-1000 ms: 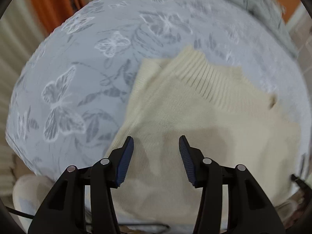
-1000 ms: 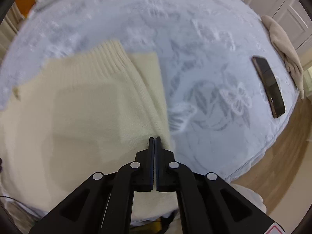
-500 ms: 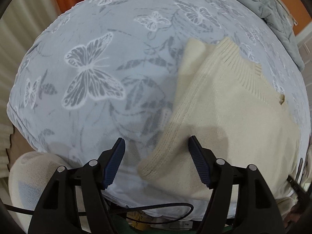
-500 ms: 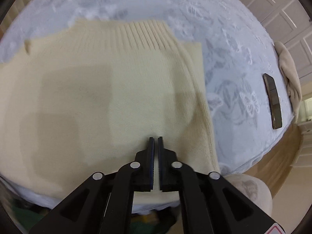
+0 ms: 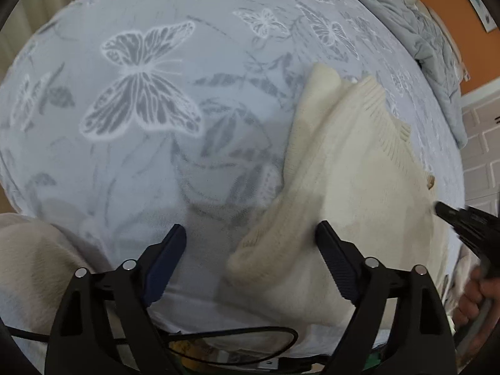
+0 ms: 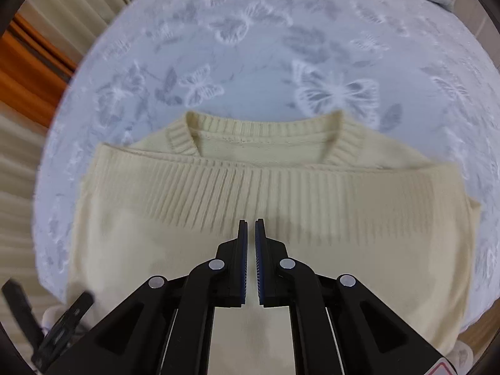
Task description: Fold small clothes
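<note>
While the sweater is halfway folded, this is how things look:

Sweater: cream knit sweater lies flat on the bed, near the front edge. Ribbed hem is laid up just below the neckline, so the bottom-up fold looks done.

Left tool: left tool hangs over the sweater's side corner with its jaws opening wide. The folded knit corner sits in the gap between them, but the pads aren't pressing on it. Nothing gripped.

Right tool: right tool has its jaws nearly together, just a sliver of gap, with nothing between them. It points down over the middle of the folded panel. In the left wrist view it pokes in from the right edge, with a bit of the hand holding it.

Step in hand: my guess is lining up a side fold, left tool about to take that corner edge.

Next move: probably needs the left tool lowered so both layers of knit get between the pads, then closed and carried across. The thick knit could slip out a layer if only the top one is caught.

Around: grey quilt bunched at the far end of the bed, well apart from the sweater. Pale cloth at the lower left near the bed's edge. A black cable loops under the left tool.

In the way: nothing sits on the sweater. The cable near the bed edge could snag, I'd watch that.
</note>
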Motion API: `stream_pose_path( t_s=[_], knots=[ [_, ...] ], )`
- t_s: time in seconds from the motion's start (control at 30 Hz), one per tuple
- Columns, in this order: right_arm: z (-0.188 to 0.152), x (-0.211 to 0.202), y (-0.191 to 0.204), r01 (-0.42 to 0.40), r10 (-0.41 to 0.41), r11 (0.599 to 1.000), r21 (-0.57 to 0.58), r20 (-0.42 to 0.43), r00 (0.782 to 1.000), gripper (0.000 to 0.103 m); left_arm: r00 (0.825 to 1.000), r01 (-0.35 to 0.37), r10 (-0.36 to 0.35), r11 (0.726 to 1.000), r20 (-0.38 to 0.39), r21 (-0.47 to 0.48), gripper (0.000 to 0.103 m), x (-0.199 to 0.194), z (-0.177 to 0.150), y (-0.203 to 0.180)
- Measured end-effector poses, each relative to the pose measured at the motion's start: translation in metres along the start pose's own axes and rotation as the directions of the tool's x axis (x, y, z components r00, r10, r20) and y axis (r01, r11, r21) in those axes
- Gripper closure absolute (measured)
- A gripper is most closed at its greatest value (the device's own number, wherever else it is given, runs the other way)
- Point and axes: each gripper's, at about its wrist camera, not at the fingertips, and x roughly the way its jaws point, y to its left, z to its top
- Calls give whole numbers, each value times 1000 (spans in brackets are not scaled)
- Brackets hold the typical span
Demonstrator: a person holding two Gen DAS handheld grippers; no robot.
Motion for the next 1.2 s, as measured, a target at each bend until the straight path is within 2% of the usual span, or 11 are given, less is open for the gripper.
stream_pose_path(
  t_s=[0.07, 0.3, 0.37, 0.43, 0.47, 0.53, 0.67, 0.8, 0.97, 1.03, 1.2],
  knots=[
    [6, 29, 1, 35, -36, 999, -17, -63, 997, 100, 1000, 2, -2, 1000, 7, 15, 16, 3, 2, -2],
    [13, 42, 13, 88, -94, 992, -91, -62, 994, 101, 999, -26, 23, 996, 38, 80, 8, 12, 5, -16],
    [14, 46, 16, 90, -96, 992, -90, -60, 994, 101, 999, -3, -1, 995, 43, 97, 22, 12, 7, -18],
    [14, 48, 18, 90, -96, 991, -95, -58, 994, 100, 997, 66, -69, 991, 24, 114, 59, 12, 11, -23],
    [14, 48, 19, 87, -93, 991, -97, -57, 994, 100, 992, 123, -122, 986, -20, 110, 69, 14, 13, -25],
    [13, 50, 19, 77, -82, 993, -94, -57, 995, 100, 991, 129, -126, 989, -36, 72, 80, 11, 18, -26],
    [11, 48, 7, 26, -30, 996, -88, -40, 999, 101, 981, 196, -196, 980, 4, 37, 83, -20, 23, -41],
    [2, 32, -16, -81, 82, 996, -43, 18, 996, 101, 974, 209, -221, 964, 58, 167, 84, -61, 18, -94],
    [-32, -31, -69, -253, 239, 965, 72, 162, 957, 86, 966, 184, -242, 886, 86, 426, 84, -101, -19, -195],
    [-50, -51, -90, -267, 246, 960, 80, 203, 948, 77, 966, 181, -250, 843, 69, 507, 84, -104, -41, -230],
    [-106, -86, -170, -258, 202, 945, 203, 257, 945, 73, 981, 162, -192, 747, -24, 645, 84, -62, -97, -295]
  ],
)
